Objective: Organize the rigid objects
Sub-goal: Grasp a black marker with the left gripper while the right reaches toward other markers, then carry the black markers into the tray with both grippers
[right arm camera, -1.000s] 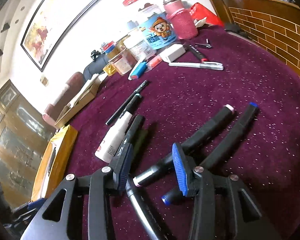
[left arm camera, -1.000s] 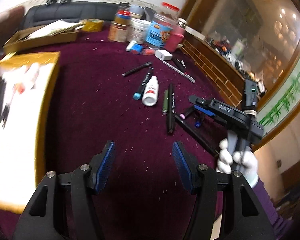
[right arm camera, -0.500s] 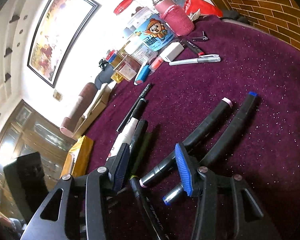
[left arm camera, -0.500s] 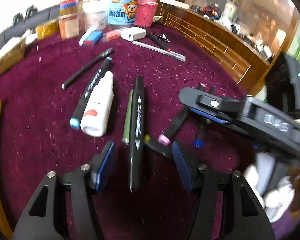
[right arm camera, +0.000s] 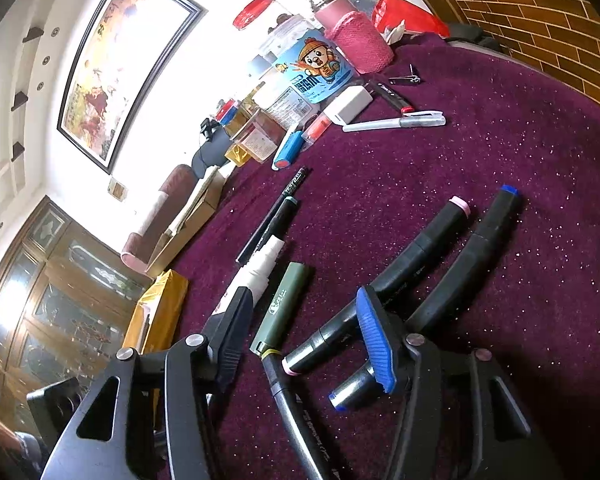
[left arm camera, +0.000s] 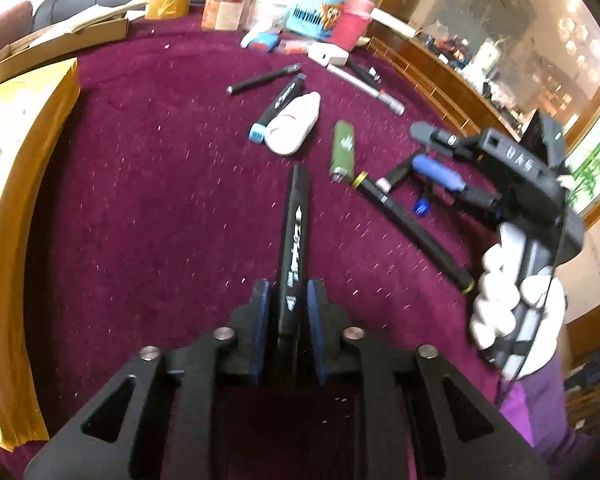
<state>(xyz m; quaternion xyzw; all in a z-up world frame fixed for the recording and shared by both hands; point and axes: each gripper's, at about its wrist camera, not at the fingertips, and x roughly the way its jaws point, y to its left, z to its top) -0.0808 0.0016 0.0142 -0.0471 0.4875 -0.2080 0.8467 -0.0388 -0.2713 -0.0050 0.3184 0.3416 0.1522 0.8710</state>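
On the maroon table [left arm camera: 140, 184]: left gripper [left arm camera: 288, 308], jaws clamped on black marker [left arm camera: 296, 232], near end hidden between pads. Right gripper [right arm camera: 304, 336], jaws apart, low over pink-tipped marker [right arm camera: 416, 256]; blue-tipped marker [right arm camera: 472, 248] partly hidden behind right pad. Green lighter [right arm camera: 286, 300] just beside.

Your left tool [left arm camera: 287, 312] went from wide open over bare tabletop [left arm camera: 140, 200] to clamped on the black marker [left arm camera: 296, 232], which now sits pulled away from the green pen [left arm camera: 343, 148] it lay beside. Your right tool [right arm camera: 304, 332] is unchanged in gape but has shifted slightly over the pink-tipped marker [right arm camera: 396, 280].
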